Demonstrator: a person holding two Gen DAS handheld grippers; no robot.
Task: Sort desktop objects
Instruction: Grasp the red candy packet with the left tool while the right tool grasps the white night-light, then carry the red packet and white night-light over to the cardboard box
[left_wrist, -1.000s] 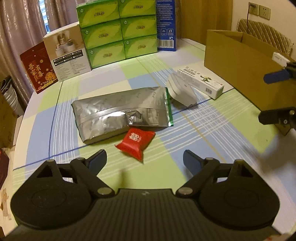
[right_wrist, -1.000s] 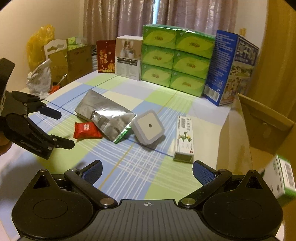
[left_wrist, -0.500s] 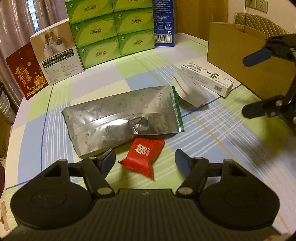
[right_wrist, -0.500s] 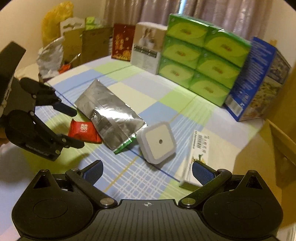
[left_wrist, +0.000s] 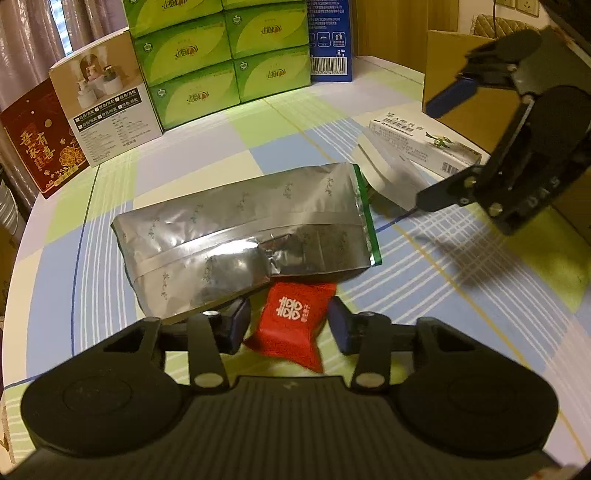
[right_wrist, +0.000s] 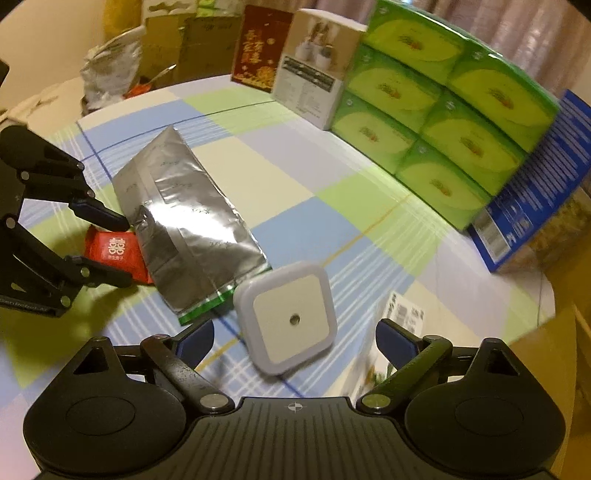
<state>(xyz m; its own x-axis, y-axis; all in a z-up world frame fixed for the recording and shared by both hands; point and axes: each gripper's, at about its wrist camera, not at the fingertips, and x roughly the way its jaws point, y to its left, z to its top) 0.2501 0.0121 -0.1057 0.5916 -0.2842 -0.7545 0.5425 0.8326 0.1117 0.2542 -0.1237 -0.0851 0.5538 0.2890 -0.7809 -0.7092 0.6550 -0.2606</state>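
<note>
Left wrist view: left gripper (left_wrist: 286, 325) closing around the red packet (left_wrist: 291, 321), not yet pinching. Right gripper (right_wrist: 295, 338) open, narrowing over the white night light (right_wrist: 288, 321). Foil bag (left_wrist: 243, 236) and carton (left_wrist: 424, 146) lie unsorted.

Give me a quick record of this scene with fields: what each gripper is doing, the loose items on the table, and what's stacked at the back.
left gripper: jaws closing around the red packet; pads not clearly pressing yet
right gripper: jaws wide and closing, the white square night light between them, untouched
other loose items: silver foil bag, white carton
surface: checked tablecloth
back row: green tissue boxes, blue box, red box
container: cardboard box, right edge of the left view
</note>
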